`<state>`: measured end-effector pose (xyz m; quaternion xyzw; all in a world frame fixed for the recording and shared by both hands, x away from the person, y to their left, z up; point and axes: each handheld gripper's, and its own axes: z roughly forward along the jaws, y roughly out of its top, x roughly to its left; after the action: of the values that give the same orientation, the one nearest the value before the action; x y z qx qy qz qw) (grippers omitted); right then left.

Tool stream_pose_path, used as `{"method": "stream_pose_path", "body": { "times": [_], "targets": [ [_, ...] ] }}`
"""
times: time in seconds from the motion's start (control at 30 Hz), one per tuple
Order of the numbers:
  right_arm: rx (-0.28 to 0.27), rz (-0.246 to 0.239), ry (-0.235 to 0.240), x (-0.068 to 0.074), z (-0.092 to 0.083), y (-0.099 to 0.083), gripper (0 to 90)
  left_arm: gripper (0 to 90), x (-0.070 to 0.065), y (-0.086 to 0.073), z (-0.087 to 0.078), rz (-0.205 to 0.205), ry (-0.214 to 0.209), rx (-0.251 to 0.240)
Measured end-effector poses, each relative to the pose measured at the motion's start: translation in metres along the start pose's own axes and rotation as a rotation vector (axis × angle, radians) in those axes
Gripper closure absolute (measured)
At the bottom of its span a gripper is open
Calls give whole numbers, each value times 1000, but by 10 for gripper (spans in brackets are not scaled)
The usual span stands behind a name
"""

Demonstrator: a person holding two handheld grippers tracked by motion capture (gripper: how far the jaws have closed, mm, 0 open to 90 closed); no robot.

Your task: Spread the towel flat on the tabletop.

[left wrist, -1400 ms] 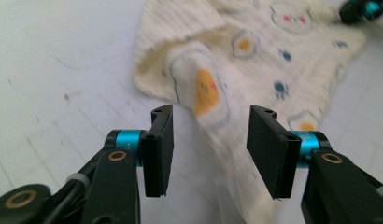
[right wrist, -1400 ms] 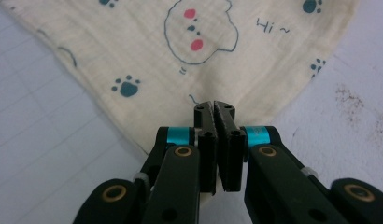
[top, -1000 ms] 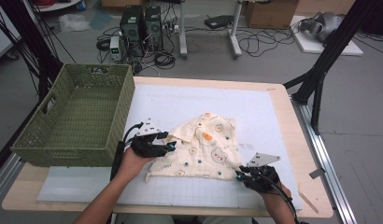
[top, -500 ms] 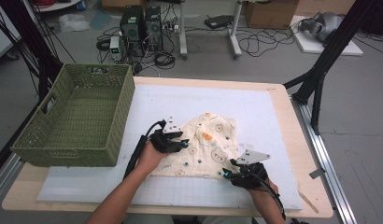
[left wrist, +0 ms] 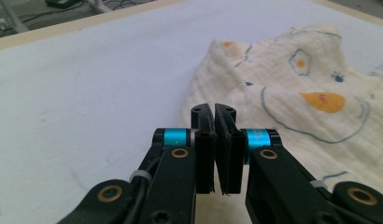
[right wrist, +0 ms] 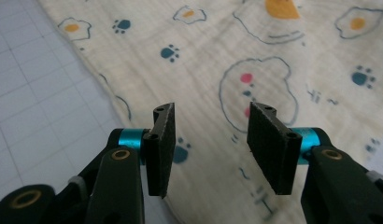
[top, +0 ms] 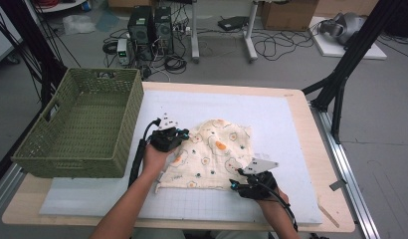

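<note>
A cream cloth [top: 212,154] printed with fried eggs and paw prints lies crumpled on the white mat [top: 271,114]. My left gripper [top: 181,135] sits at its upper left edge. In the left gripper view the cloth [left wrist: 297,93] spreads to the right, and the left gripper [left wrist: 213,112] has just closed, its pads meeting on the cloth's raised edge. My right gripper [top: 235,180] is at the cloth's lower right edge. In the right gripper view it [right wrist: 210,121] hovers over the cloth [right wrist: 273,46]; its jaws have just opened and stand apart, with the fabric below them.
A green woven basket [top: 67,159] stands empty on the left of the table, close to my left forearm. The wooden table edge [top: 314,149] runs down the right. Cables, computer cases and stand legs are on the floor beyond.
My left gripper has moved right and away from me to the cloth's edge, and its jaws have shut. My right gripper has shifted left onto the cloth's lower right edge.
</note>
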<state>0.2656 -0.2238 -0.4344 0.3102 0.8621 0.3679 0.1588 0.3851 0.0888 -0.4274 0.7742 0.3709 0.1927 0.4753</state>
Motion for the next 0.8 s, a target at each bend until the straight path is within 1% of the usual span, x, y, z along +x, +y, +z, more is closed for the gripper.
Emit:
{"method": "stream_pose_path", "body": {
  "times": [0.1,0.2,0.23,0.27,0.3,0.33,0.4,0.43,0.5,0.57,0.7,0.73,0.8],
  "targets": [
    [-3,-11,31,4,10,6,511,863,6,-2,1,-10,13,3],
    [0,-5,91,5,21,12,508,863,11,-3,1,-16,27,6],
    [4,-15,101,6,25,14,530,862,12,-4,1,-22,29,11],
    [19,-18,111,7,29,14,558,863,14,-4,2,-25,33,14],
    [15,-13,114,7,30,14,598,862,16,-5,1,-32,35,15],
    [15,-17,122,7,30,15,666,862,18,-5,1,-38,38,14],
    [23,-34,147,9,28,14,824,863,20,-6,1,-51,43,7],
    [26,-49,153,10,27,14,864,863,21,-6,0,-54,46,8],
    [38,-68,164,13,24,13,873,863,22,-7,0,-59,48,10],
    [43,-72,184,14,21,11,874,863,23,-7,0,-65,48,12],
    [54,-73,242,20,9,0,874,863,24,-8,1,-67,47,17],
    [56,-79,255,22,6,-2,874,863,24,-8,2,-71,47,16],
    [63,-95,284,26,-1,-7,873,863,24,-8,2,-63,50,27]
  ]
}}
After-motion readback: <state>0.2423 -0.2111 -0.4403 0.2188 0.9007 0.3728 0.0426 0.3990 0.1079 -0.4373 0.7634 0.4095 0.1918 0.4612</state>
